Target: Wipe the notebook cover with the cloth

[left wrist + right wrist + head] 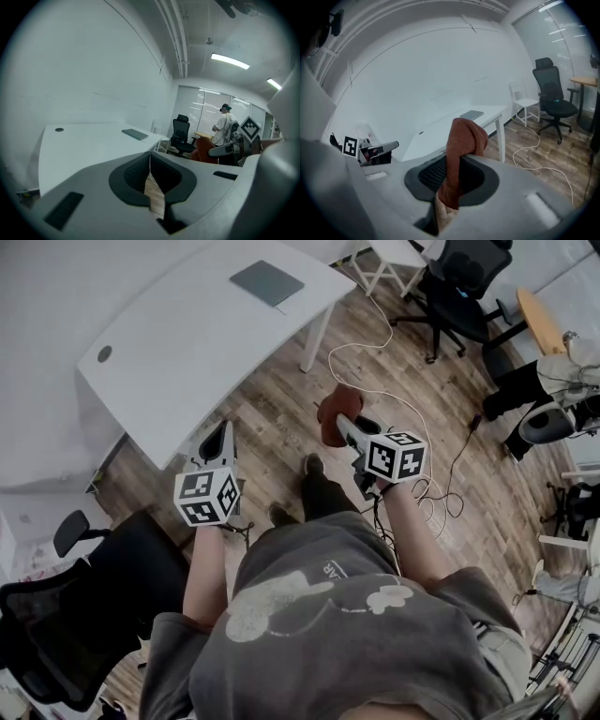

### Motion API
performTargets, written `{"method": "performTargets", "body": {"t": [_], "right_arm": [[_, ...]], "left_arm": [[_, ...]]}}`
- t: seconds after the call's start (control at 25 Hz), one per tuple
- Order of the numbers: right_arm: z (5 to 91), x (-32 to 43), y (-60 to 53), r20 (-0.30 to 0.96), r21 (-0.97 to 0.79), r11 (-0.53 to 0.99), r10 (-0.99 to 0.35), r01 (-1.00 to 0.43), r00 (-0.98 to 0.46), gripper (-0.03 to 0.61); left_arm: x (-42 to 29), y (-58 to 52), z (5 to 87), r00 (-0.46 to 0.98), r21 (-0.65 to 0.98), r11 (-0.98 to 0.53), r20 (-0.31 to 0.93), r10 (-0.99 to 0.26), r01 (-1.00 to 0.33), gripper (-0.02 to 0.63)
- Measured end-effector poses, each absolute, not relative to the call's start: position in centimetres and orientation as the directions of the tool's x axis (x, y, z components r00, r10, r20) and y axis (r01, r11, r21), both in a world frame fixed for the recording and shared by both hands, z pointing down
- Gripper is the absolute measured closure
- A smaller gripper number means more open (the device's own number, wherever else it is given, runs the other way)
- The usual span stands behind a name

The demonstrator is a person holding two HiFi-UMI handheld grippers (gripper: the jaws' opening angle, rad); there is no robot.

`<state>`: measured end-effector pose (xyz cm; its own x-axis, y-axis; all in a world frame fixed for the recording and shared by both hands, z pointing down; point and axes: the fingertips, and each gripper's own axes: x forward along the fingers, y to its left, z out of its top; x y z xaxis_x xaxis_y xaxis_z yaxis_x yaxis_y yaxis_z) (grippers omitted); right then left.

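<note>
The grey notebook (267,282) lies flat near the far end of the white table (178,362); it also shows as a notebook (136,134) in the left gripper view and a notebook (472,114) in the right gripper view. My right gripper (342,420) is shut on a rust-red cloth (336,409), which hangs over the jaws as a folded cloth (461,150). It is held over the wood floor, well short of the table. My left gripper (222,427) is near the table's front corner, and its jaws (151,176) are shut with nothing between them.
A white cable (375,381) winds across the wood floor. A black office chair (459,287) and a white chair (389,259) stand beyond the table, and another black chair (75,606) is at my left. A person (225,126) stands far off by the windows.
</note>
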<state>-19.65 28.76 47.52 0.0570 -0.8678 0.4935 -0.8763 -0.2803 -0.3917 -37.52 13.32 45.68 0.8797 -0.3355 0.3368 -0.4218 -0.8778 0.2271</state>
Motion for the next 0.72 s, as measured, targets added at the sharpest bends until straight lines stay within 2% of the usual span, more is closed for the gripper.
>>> {"method": "performTargets", "body": {"t": [0.4, 0.72], "right_arm": [[47.9, -17.1, 25.5, 0.476, -0.399, -0.227, -0.879, -0.888, 0.011, 0.518], [48.6, -8.9, 22.1, 0.478, -0.437, -0.197, -0.878, -0.878, -0.04, 0.519]], "left_arm": [[-36.5, 11.4, 46.7, 0.845, 0.214, -0.849, 0.367, -0.389, -0.484, 0.616], [-29.3, 8.7, 46.5, 0.818, 0.197, -0.827, 0.384, -0.429, -0.526, 0.615]]}}
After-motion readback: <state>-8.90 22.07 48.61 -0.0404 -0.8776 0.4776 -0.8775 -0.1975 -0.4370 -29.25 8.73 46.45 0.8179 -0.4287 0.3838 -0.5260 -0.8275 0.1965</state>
